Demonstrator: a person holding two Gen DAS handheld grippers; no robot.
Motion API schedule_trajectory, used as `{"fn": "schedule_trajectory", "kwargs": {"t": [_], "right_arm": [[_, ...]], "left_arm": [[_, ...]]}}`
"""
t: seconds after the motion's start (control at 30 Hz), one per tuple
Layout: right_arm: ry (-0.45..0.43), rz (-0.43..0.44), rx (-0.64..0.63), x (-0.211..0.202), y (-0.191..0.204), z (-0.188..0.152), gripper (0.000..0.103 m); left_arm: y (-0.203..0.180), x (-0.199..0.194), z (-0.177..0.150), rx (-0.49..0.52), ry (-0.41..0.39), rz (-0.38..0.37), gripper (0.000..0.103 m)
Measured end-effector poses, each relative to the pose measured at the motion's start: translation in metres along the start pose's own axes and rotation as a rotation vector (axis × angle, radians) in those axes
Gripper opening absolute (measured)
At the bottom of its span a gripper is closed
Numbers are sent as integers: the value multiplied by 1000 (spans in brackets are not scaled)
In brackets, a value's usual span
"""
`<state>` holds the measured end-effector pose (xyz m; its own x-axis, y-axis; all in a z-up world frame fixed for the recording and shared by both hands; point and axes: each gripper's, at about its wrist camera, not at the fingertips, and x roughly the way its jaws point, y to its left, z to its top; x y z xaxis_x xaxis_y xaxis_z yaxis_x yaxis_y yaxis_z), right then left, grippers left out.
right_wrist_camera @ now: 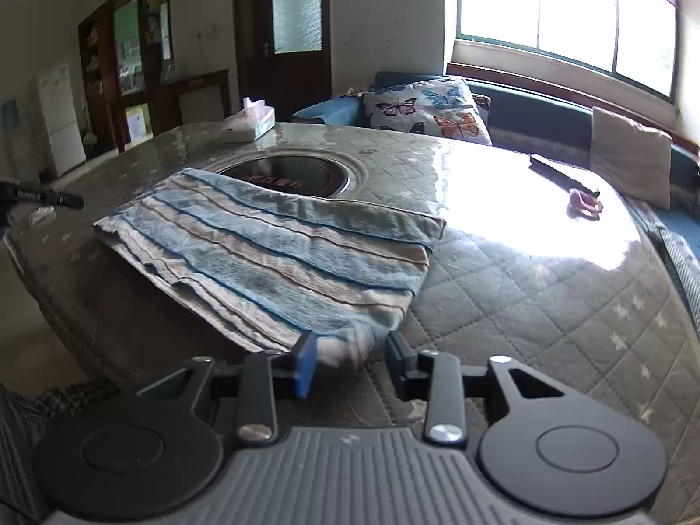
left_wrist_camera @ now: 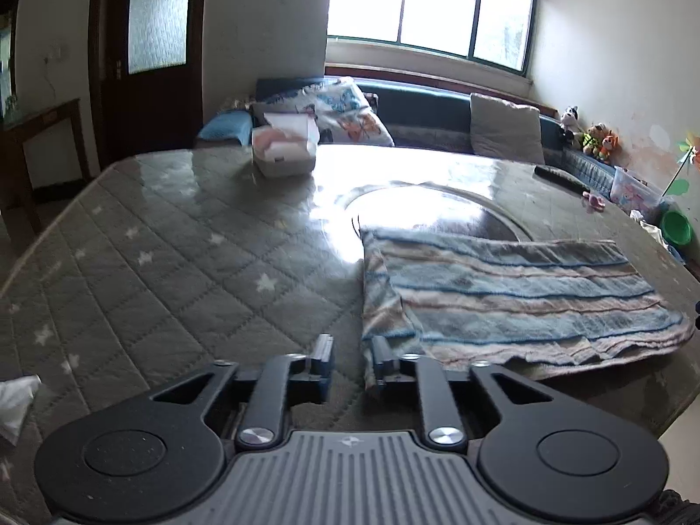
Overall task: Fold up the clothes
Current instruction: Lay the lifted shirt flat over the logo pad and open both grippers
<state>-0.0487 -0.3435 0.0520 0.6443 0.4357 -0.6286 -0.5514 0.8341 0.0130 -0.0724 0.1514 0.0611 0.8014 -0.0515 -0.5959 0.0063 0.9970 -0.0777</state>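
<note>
While both sets of jaws stand spread, gripping nothing: left gripper (left_wrist_camera: pixel 348 361) just off the folded striped towel (left_wrist_camera: pixel 516 293) corner at 1 o'clock; right gripper (right_wrist_camera: pixel 352 361) straddling its near corner. Towel flat on quilted table (left_wrist_camera: pixel 175 262), tissue box (left_wrist_camera: pixel 284 148) at 11 o'clock.

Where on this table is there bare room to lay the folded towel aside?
Widest bare patch: quilted cover left of the striped towel, short of the tissue box. Another lies right of the towel, before the remote. The induction cooktop behind the towel is partly covered.

towel (right_wrist_camera: pixel 280 258): blue/beige stripes | tablecloth (left_wrist_camera: pixel 175 262): grey quilted w/ white stars
</note>
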Motion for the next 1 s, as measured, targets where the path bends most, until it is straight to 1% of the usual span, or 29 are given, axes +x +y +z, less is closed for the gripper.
{"fn": "schedule_trajectory", "kwargs": {"t": [0.07, 0.1, 0.17, 0.27, 0.37, 0.4, 0.43, 0.53, 0.67, 0.83, 1.0], "right_arm": [[-11, 5, -11, 1, 5, 6, 38], [-21, 11, -12, 3, 8, 11, 38], [-29, 27, -13, 16, 15, 21, 39], [-13, 33, -17, 37, 23, 32, 44], [15, 32, -17, 61, 29, 39, 46], [25, 32, -15, 69, 30, 41, 49], [37, 29, -8, 76, 28, 40, 50], [71, 21, 12, 96, 25, 37, 51], [108, -4, 36, 100, 15, 34, 53], [97, -16, 43, 100, 6, 51, 54], [64, -24, 40, 115, 2, 74, 54]], "left_arm": [[-6, 1, 5, 0, -9, -12, 33], [-11, 4, 7, 2, -11, -27, 37], [-23, 12, 11, 14, -17, -63, 41], [-44, 32, 13, 31, -5, -112, 43], [-60, 54, 11, 49, 18, -140, 44], [-63, 60, 10, 53, 30, -143, 44], [-65, 66, 7, 53, 44, -143, 44], [-59, 78, 0, 35, 85, -138, 44], [-49, 80, -1, 12, 105, -149, 44], [-57, 83, 20, 24, 85, -144, 46], [-65, 104, 47, 13, 58, -138, 46]]}}
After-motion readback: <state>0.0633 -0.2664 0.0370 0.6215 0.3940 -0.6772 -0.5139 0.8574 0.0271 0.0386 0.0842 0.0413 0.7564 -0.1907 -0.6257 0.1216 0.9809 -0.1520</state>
